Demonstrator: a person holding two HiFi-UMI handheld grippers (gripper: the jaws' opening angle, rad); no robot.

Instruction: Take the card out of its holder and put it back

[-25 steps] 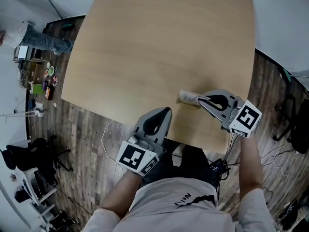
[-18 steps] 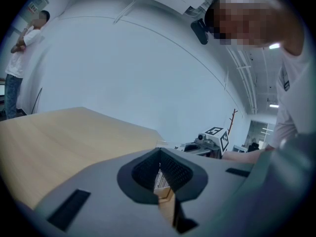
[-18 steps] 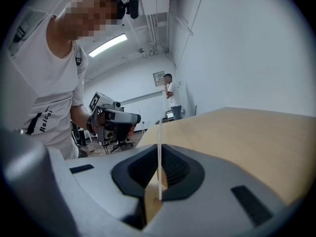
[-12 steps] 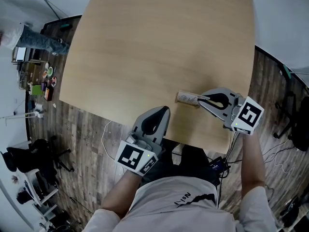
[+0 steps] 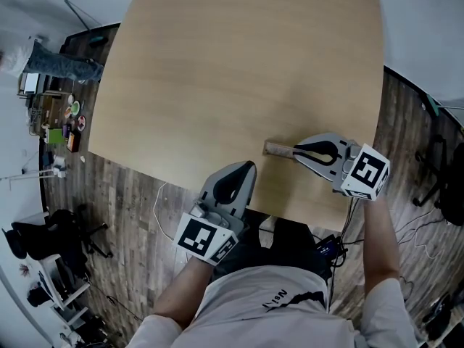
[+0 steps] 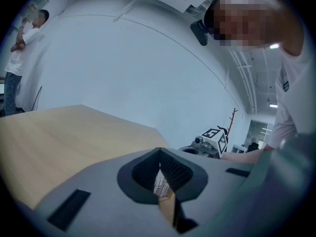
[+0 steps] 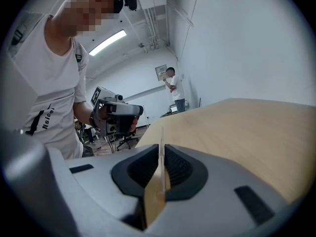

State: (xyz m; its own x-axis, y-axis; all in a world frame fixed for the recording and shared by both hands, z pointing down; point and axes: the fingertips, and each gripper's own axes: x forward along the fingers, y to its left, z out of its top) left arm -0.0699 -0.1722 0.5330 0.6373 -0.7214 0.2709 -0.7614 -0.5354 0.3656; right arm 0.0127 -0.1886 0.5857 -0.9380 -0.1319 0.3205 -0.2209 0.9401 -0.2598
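A flat tan card holder (image 5: 276, 149) sticks out leftward over the table's near right part, seen almost edge-on. My right gripper (image 5: 293, 151) is shut on it, and its jaws are opening slightly with the holder still between them. The right gripper view shows the holder (image 7: 156, 194) as a thin upright sheet pinched between the pads of my right gripper (image 7: 162, 148). Whether a card sits inside is hidden. My left gripper (image 5: 251, 166) hovers at the table's front edge, left of the holder and apart from it. In its own view my left gripper (image 6: 159, 151) has its tips together and nothing in it.
The light wooden table (image 5: 239, 64) stretches away ahead. A person (image 5: 51, 55) stands on the wood floor at the far left, near small clutter (image 5: 64, 118). Cables (image 5: 333, 249) lie by the table's near right corner.
The right gripper has rolled, so the holder went from lying flat to nearly edge-on, and shifted slightly left. The left gripper has stayed in place.
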